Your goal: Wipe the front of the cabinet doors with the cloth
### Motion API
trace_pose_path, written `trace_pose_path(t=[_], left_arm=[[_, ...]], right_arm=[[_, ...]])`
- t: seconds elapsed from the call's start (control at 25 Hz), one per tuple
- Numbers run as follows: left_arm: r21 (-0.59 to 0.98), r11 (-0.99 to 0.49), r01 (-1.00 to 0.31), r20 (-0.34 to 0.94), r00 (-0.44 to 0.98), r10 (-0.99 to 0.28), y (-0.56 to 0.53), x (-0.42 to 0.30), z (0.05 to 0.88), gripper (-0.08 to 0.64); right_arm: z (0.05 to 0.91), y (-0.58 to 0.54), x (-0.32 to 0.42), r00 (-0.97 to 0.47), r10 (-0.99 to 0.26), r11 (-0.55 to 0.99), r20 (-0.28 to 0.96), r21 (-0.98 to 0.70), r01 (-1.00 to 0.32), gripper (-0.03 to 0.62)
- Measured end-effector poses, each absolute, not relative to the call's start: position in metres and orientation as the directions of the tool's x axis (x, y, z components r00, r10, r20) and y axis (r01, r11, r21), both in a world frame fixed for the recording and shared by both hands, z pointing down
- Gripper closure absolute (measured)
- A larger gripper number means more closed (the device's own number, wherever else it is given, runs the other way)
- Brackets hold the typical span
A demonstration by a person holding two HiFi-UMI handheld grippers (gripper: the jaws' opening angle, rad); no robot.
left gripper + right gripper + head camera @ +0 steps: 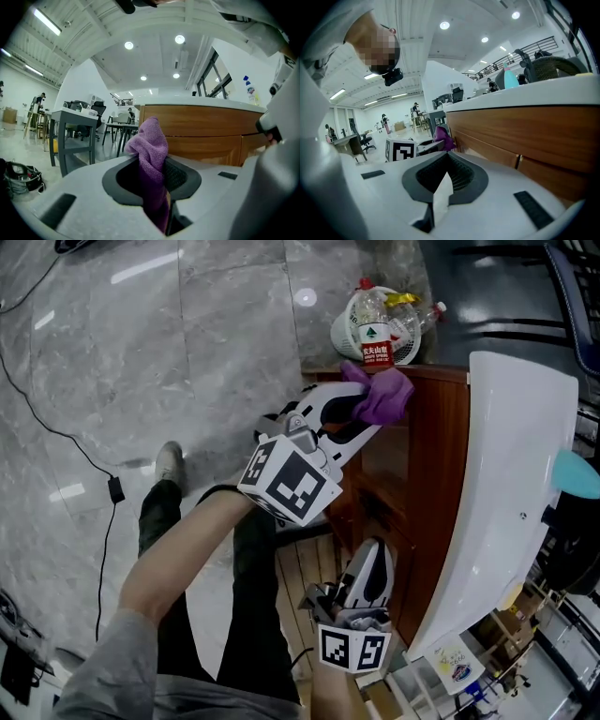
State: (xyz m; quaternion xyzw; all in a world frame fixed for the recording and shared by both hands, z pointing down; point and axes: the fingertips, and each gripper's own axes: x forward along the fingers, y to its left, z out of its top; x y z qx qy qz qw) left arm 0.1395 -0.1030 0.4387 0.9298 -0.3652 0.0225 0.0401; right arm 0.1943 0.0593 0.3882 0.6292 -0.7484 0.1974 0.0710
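A purple cloth (380,393) is bunched between the jaws of my left gripper (361,415), which is shut on it. The cloth rests at the far upper corner of the brown wooden cabinet (437,474). In the left gripper view the cloth (151,150) stands up out of the closed jaws, with the cabinet's door fronts (201,136) just behind. My right gripper (367,566) hangs lower, close beside the cabinet front, shut with nothing in it. In the right gripper view the door panels (525,140) run along the right, and the cloth (441,135) shows far ahead.
A white countertop (506,493) overhangs the cabinet, with a teal bottle (577,474) on it. A white basket of plastic bottles (380,324) stands on the grey floor beyond the cabinet. A black cable (56,432) crosses the floor at left. Wooden slats (305,568) lie under the grippers.
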Motion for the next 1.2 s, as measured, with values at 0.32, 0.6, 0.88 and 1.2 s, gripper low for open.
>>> trace_pose_path(t=[0.32, 0.6, 0.88, 1.2], left_arm=[[0.051, -0.749, -0.661, 0.077, 0.750, -0.657, -0.125, 0.154, 0.432, 0.459], [0.013, -0.787, -0.617, 0.078, 0.785, -0.615, -0.130, 0.174, 0.425, 0.460], [0.016, -0.791, -0.611, 0.072, 0.790, -0.609, -0.126, 0.179, 0.425, 0.462], [0.008, -0.831, -0.557, 0.073, 0.829, -0.555, -0.093, 0.199, 0.426, 0.462]], right_arm=[[0.396, 0.062, 0.204, -0.187, -0.911, 0.112, 0.368, -0.216, -0.970, 0.583], [0.399, 0.062, 0.208, -0.181, -0.913, 0.098, 0.366, -0.233, -0.967, 0.583], [0.404, 0.066, 0.215, -0.167, -0.915, 0.081, 0.368, -0.239, -0.968, 0.583], [0.406, 0.069, 0.222, -0.149, -0.918, 0.061, 0.369, -0.240, -0.969, 0.583]])
